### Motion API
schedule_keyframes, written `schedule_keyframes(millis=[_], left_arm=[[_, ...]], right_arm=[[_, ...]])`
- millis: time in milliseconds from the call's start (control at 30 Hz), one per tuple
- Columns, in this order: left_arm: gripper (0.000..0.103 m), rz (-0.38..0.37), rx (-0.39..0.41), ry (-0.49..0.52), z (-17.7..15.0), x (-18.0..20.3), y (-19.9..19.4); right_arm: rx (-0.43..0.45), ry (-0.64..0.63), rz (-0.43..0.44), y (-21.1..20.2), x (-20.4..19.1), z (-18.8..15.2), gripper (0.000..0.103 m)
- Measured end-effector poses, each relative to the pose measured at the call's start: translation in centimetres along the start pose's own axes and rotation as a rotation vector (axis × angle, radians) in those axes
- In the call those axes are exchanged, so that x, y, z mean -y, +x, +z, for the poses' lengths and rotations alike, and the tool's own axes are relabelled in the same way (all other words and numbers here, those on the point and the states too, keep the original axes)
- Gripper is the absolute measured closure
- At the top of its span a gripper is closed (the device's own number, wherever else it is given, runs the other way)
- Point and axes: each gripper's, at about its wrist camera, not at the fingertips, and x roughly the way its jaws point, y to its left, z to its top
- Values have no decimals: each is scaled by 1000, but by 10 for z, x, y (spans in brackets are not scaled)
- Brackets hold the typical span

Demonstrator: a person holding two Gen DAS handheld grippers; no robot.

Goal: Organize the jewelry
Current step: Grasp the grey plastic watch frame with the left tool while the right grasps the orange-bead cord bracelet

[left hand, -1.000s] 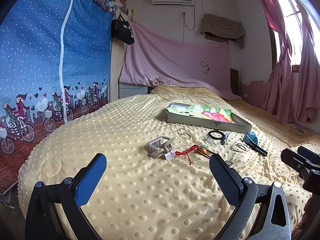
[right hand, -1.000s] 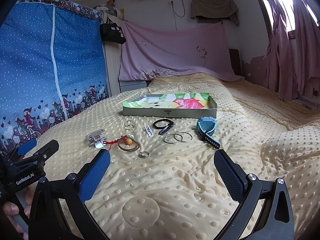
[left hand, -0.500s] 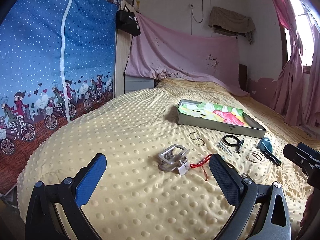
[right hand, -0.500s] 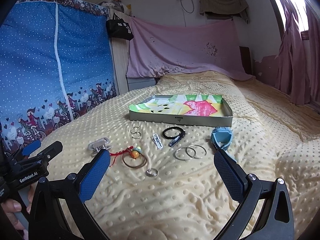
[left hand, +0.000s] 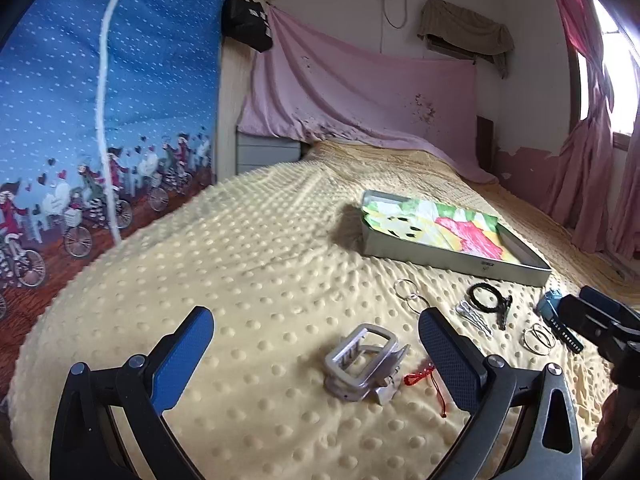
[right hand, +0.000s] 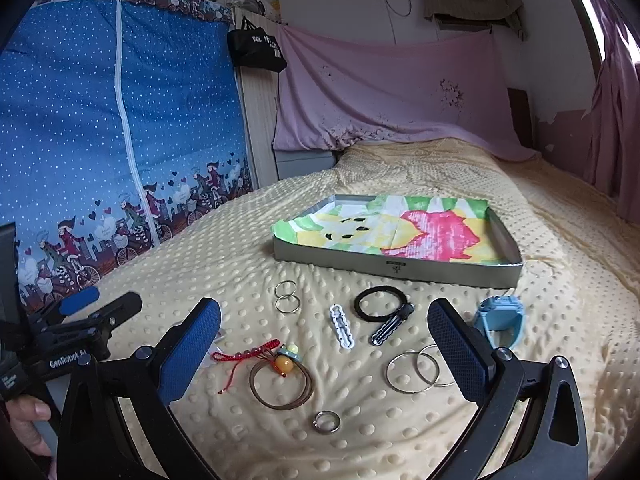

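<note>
Jewelry lies scattered on the yellow dotted blanket (right hand: 400, 452) before a grey tray (right hand: 396, 266) with a colourful paper lining. My left gripper (left hand: 312, 356) is open, low over a silver hair claw clip (left hand: 362, 364), which sits between its fingers. My right gripper (right hand: 324, 344) is open above a red cord bracelet with an amber bead (right hand: 276, 360), a brown bangle (right hand: 282, 386), a white hair clip (right hand: 342, 326), a striped clip (right hand: 390, 326), a black hair tie (right hand: 380, 303) and a small ring (right hand: 326, 422). A blue watch (right hand: 500, 320) and paired silver hoops (right hand: 416, 366) lie to the right.
Two small silver rings (right hand: 287, 296) lie left of the black tie. A blue curtain with a bicycle print (right hand: 100, 152) hangs at the bed's left side. A pink sheet (right hand: 392, 92) covers the wall behind. Pink curtains (left hand: 600, 160) hang at the right.
Both grippers have moved forward and lower toward the jewelry. The claw clip now lies between the left fingers, and the bracelet group now lies between the right fingers.
</note>
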Motion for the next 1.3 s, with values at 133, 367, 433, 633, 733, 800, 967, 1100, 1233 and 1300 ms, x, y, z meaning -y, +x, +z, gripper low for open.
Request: schedule_keyframes(millis=[133, 367, 433, 633, 733, 800, 967, 1100, 1233, 1300], left_arm=[[13, -68, -57, -6, -9, -2, 18], [21, -137, -123, -35, -16, -4, 34], [27, -155, -131, -14, -17, 0, 37], [29, -210, -154, 7, -18, 2, 41], [30, -250, -176, -17, -18, -2, 45], [30, -279, -192, -27, -19, -3, 46], [30, -302, -200, 4, -20, 4, 44], [30, -305, -219, 15, -22, 6, 48], [30, -326, -248, 20, -24, 8, 51], [30, -334, -254, 22, -24, 8, 52]], right_arm=[[-68, 1, 18, 23, 1, -3, 24], [-159, 29, 44, 57, 5, -19, 49], [-179, 24, 52, 63, 4, -23, 50], [-231, 24, 68, 72, 3, -31, 64], [-258, 34, 82, 75, 5, -34, 70], [-279, 34, 95, 79, 4, -36, 70], [-289, 48, 107, 80, 7, -39, 70], [-292, 52, 116, 80, 8, -40, 70], [-305, 49, 120, 80, 7, -41, 70], [-310, 50, 115, 79, 7, -42, 70]])
